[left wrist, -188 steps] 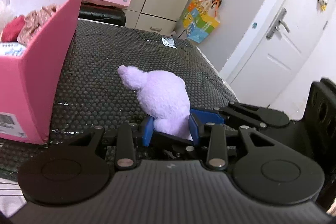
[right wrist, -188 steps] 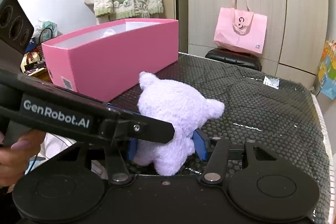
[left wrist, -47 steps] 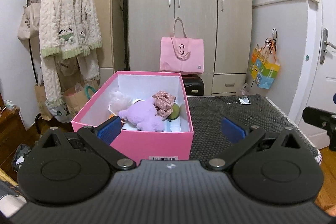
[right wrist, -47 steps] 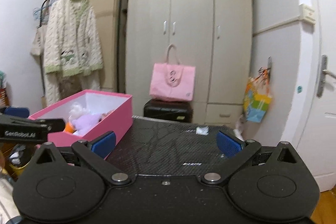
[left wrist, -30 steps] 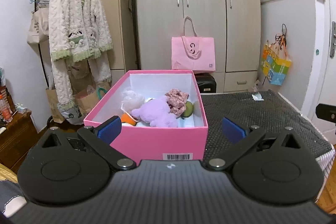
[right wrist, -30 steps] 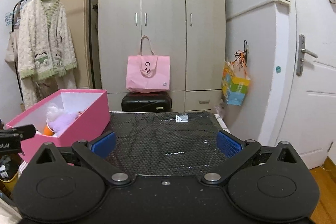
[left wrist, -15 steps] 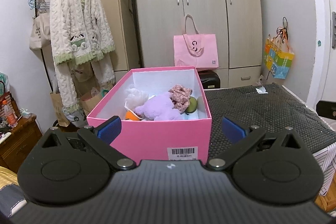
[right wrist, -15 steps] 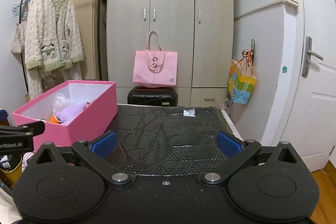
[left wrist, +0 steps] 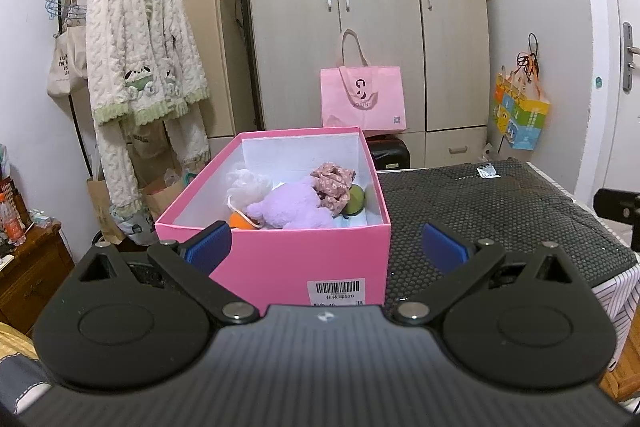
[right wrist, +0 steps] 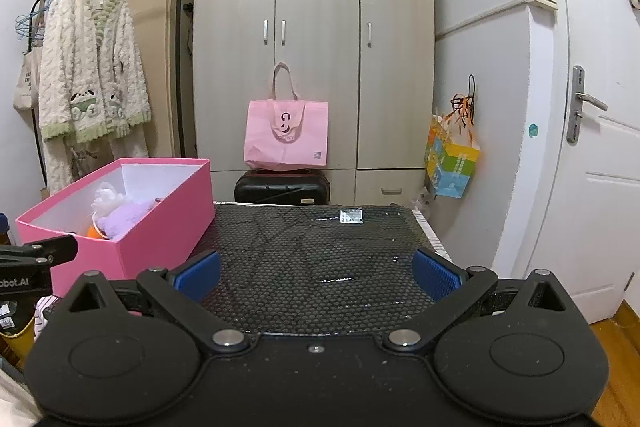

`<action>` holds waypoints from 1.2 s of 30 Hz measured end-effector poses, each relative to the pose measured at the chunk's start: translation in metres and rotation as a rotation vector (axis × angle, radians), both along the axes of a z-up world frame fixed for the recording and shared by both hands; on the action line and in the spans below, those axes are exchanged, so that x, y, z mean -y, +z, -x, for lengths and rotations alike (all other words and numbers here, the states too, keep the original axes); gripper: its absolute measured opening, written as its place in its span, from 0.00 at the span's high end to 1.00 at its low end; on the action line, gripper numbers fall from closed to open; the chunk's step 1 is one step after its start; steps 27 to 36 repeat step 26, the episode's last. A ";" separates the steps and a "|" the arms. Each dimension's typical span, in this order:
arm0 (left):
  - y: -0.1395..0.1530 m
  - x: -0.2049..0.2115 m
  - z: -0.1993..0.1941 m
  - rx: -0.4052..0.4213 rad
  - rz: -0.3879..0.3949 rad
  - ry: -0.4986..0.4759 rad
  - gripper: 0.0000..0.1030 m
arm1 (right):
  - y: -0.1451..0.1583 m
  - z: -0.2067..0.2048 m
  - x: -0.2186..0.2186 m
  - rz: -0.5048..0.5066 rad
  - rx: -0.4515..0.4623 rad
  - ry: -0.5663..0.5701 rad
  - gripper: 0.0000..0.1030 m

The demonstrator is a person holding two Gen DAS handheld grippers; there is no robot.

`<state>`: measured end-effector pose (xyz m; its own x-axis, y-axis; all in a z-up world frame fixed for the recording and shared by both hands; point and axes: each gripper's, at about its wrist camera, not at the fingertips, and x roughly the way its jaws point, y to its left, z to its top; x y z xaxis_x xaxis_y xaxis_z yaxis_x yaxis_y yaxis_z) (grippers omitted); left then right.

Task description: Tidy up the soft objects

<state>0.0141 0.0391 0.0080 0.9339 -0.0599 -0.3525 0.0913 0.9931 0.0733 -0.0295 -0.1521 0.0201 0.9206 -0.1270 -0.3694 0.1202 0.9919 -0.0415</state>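
A pink box [left wrist: 280,263] stands on the left of the black mat [left wrist: 492,211]. Inside it lie a purple plush toy [left wrist: 292,207], a white fluffy thing [left wrist: 246,185], a floral fabric scrunchie [left wrist: 334,183], a green ball [left wrist: 356,199] and an orange item [left wrist: 239,220]. My left gripper [left wrist: 326,247] hangs open in front of the box's near wall, empty. In the right wrist view the pink box [right wrist: 160,223] sits at the left with the purple plush toy [right wrist: 122,217] showing, and my right gripper [right wrist: 316,273] is open and empty over the black mat [right wrist: 320,259].
A wardrobe [right wrist: 312,59] stands behind, with a pink tote bag [right wrist: 286,135] on a black suitcase [right wrist: 282,189]. A knitted cardigan [left wrist: 140,67] hangs on a rack at left. A colourful bag [right wrist: 452,163] hangs by the white door [right wrist: 592,147]. A small packet [right wrist: 351,217] lies on the mat's far edge.
The purple plush toy went from the mat, held by both grippers, into the pink box. Both grippers opened and drew back; over the last second the views shift only slightly.
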 end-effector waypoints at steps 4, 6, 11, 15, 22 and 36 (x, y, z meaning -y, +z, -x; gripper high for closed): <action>0.000 -0.001 -0.001 -0.001 0.006 0.005 0.00 | 0.000 0.000 0.000 0.003 0.004 -0.007 0.00; 0.000 -0.001 -0.002 0.004 0.004 0.019 0.00 | -0.001 0.001 -0.001 0.008 0.007 -0.007 0.00; 0.000 -0.003 -0.004 0.011 -0.004 0.051 0.00 | -0.001 0.002 -0.002 0.015 0.007 -0.007 0.00; 0.000 -0.006 -0.003 0.026 0.019 0.066 0.00 | -0.001 0.001 -0.001 0.017 0.007 -0.009 0.00; 0.000 -0.005 -0.003 0.028 0.023 0.054 0.00 | -0.002 0.000 -0.001 0.019 0.001 -0.008 0.00; 0.001 -0.004 -0.001 0.033 0.025 0.052 0.00 | -0.002 -0.001 -0.001 0.021 0.002 -0.008 0.00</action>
